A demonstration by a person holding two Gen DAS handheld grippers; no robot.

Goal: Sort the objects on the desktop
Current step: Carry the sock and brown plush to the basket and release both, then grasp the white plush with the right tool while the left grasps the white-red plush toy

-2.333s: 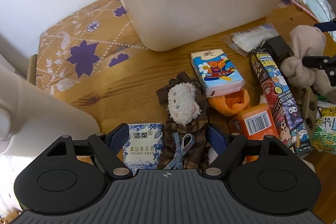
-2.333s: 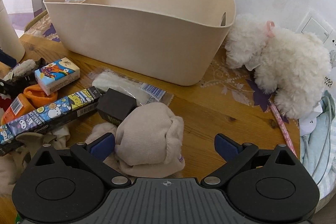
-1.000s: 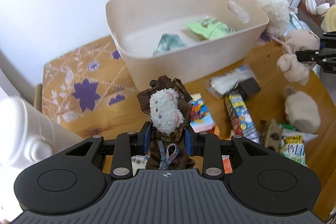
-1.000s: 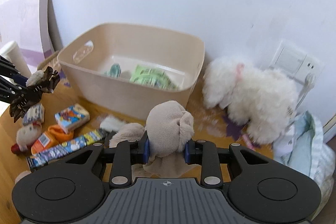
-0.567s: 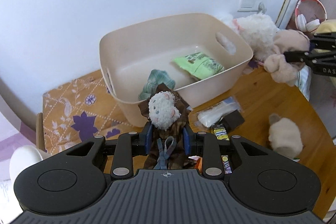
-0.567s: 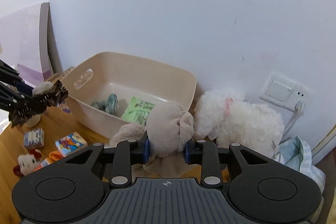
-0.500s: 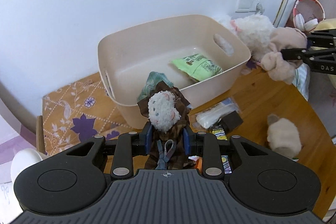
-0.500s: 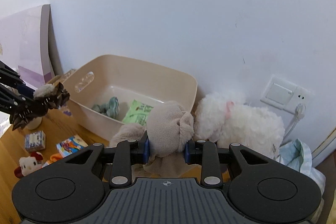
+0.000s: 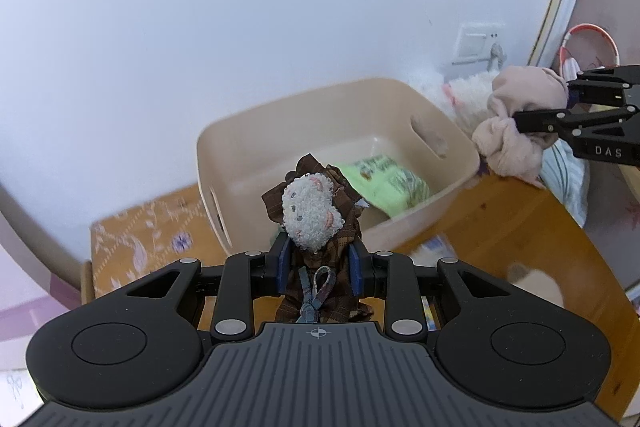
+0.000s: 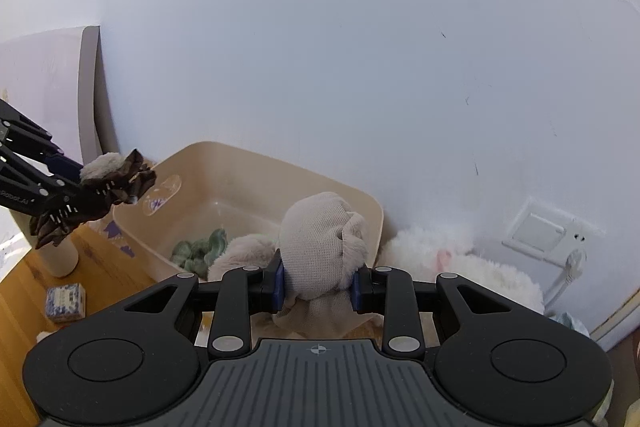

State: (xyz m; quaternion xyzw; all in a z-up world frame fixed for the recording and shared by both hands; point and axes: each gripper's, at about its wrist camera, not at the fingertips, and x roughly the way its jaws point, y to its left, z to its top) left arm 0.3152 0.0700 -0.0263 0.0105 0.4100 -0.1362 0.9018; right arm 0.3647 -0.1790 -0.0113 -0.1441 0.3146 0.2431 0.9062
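My left gripper [image 9: 319, 265] is shut on a brown plaid scrunchie with a white fluffy sheep face [image 9: 313, 217]. It holds it in the air in front of the beige bin [image 9: 248, 131]. My right gripper [image 10: 318, 285] is shut on a bundle of beige socks [image 10: 320, 235], raised near the bin's [image 10: 352, 195] right end. The bin holds a green packet [image 9: 384, 183] and a green cloth [image 10: 200, 247]. The right gripper with the socks [image 9: 520, 123] shows at the right of the left wrist view. The left gripper with the scrunchie [image 10: 116, 183] shows at the left of the right wrist view.
A white plush toy [image 10: 460, 267] lies right of the bin below a wall socket [image 10: 544, 231]. On the wooden table [image 9: 520, 227] lie another beige sock ball [image 9: 536, 287] and a blue tissue pack [image 10: 66, 301]. A white cup [image 10: 60, 255] stands at the left.
Both grippers have risen and moved toward the bin with their loads. The bin now looks smaller and lower in both views.
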